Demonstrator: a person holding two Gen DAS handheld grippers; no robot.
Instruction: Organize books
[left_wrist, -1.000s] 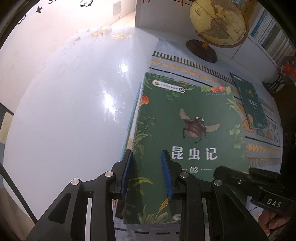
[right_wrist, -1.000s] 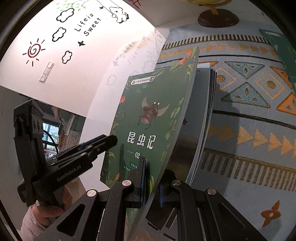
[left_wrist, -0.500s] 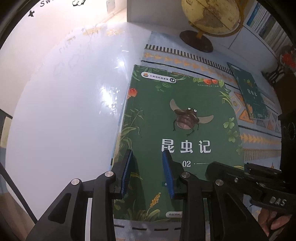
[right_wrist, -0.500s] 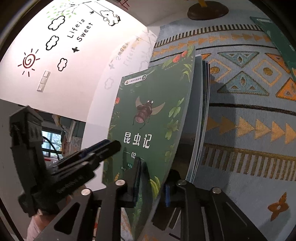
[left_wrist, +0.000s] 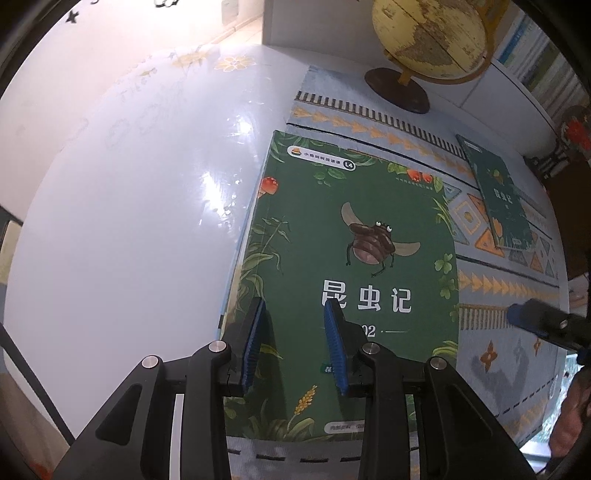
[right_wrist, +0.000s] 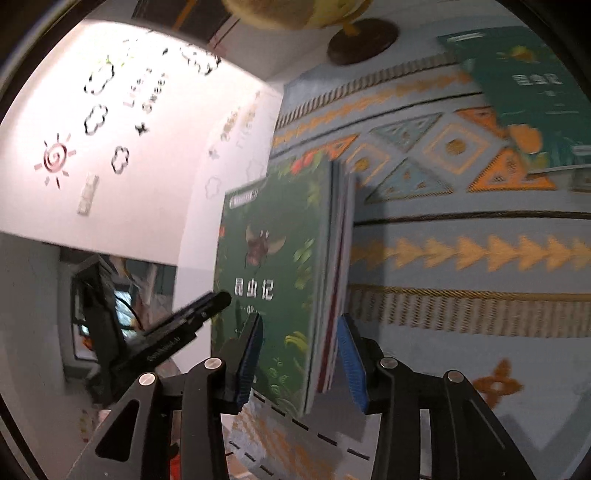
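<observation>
A stack of green insect books (left_wrist: 354, 258) lies flat at the left edge of the patterned mat (left_wrist: 509, 369). The left gripper (left_wrist: 295, 343) hovers over the cover, its jaws just opening, pressing nothing. The right gripper (right_wrist: 299, 358) has just been opening too, straddling the stack's corner without clamping. Another green book (left_wrist: 498, 199) lies apart near the globe (left_wrist: 428, 37)

One stack of books (left_wrist: 354, 258), one separate book (left_wrist: 502, 199), one globe (left_wrist: 428, 33)
</observation>
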